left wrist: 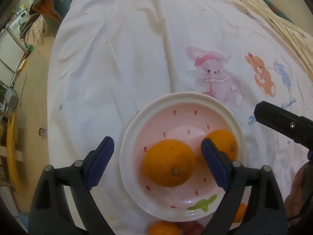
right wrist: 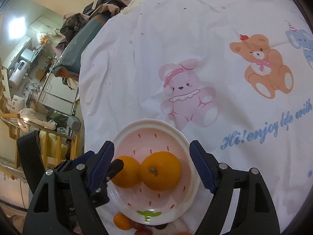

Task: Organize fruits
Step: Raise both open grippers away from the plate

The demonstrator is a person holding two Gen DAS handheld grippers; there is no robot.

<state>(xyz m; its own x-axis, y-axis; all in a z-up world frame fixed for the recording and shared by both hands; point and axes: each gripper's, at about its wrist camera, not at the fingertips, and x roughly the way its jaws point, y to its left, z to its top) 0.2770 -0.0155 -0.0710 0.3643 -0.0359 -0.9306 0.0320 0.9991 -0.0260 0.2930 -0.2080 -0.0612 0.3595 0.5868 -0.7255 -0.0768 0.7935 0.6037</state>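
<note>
A pink strawberry-pattern plate (left wrist: 230, 117) (right wrist: 182, 137) lies on the white cartoon bedsheet and holds two oranges: a large one (left wrist: 169, 163) (right wrist: 161, 170) and a second one (left wrist: 225, 140) (right wrist: 127, 176). My left gripper (left wrist: 157, 159) is open above the plate, its fingers either side of the large orange without gripping it. My right gripper (right wrist: 151, 166) is open over the same plate and empty. Another orange (left wrist: 164, 228) (right wrist: 121, 222) and reddish grapes (left wrist: 190, 228) (right wrist: 141, 229) lie on the sheet just below the plate.
The sheet (left wrist: 137, 58) is printed with a pink bunny (right wrist: 185, 96) and a bear (right wrist: 264, 66). The bed's left edge drops to a cluttered room with furniture (right wrist: 29, 78). The right gripper's body (left wrist: 283, 123) shows at right in the left wrist view.
</note>
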